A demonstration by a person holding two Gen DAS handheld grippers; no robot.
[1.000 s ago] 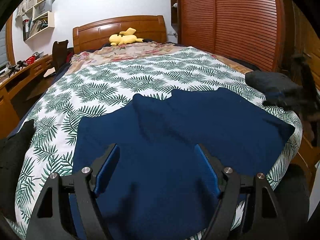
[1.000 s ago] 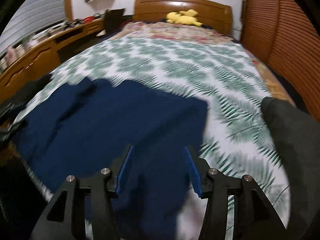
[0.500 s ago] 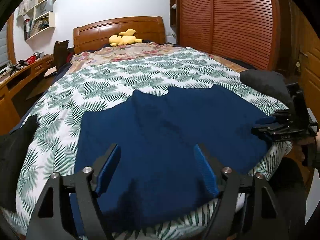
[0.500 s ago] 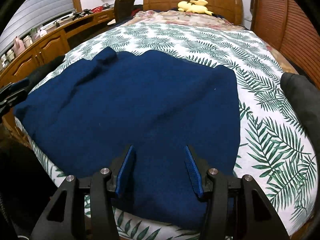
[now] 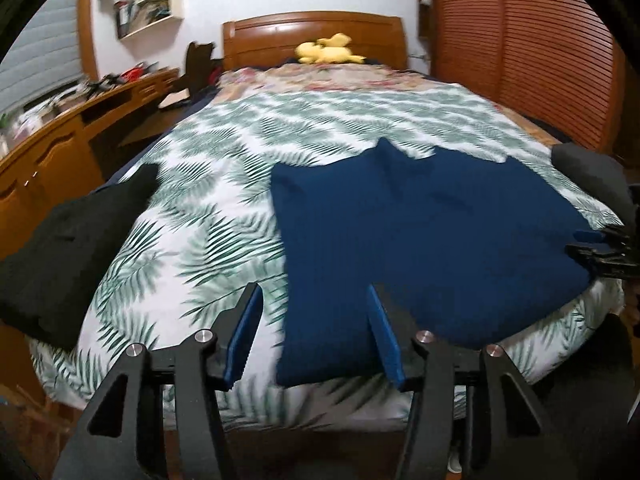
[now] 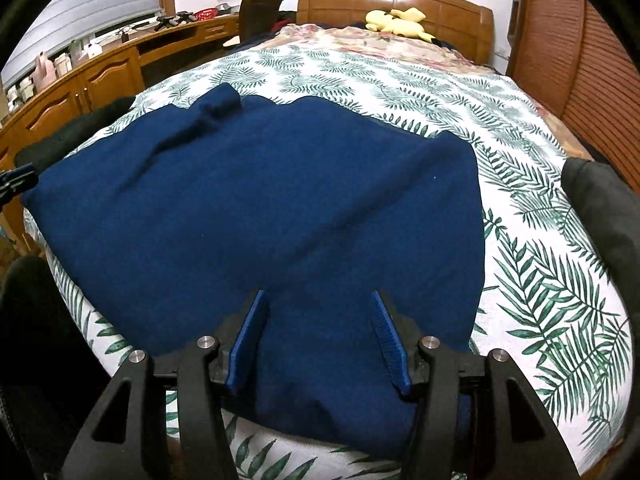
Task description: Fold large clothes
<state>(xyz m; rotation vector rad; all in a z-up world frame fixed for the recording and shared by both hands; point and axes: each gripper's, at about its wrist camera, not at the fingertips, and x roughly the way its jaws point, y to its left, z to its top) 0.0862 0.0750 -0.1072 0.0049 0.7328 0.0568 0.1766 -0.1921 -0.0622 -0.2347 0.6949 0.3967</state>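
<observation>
Soft, limp navy garment (image 5: 432,240) flat on bed (image 5: 224,184), near hem between parted, empty, just-narrowing left tool (image 5: 316,300) pads; right tool (image 6: 320,300) likewise agape; best pinched at hem corners.

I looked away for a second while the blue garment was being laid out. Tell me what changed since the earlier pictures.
The left gripper has swung toward the blue garment's left edge, its jaws closing partway, that edge between them but not pinched. The right gripper came down over the near hem, open. The garment, blurred a second ago, now lies flat. The black clothes, the yellow plush toy and the bedspread stayed put.
</observation>
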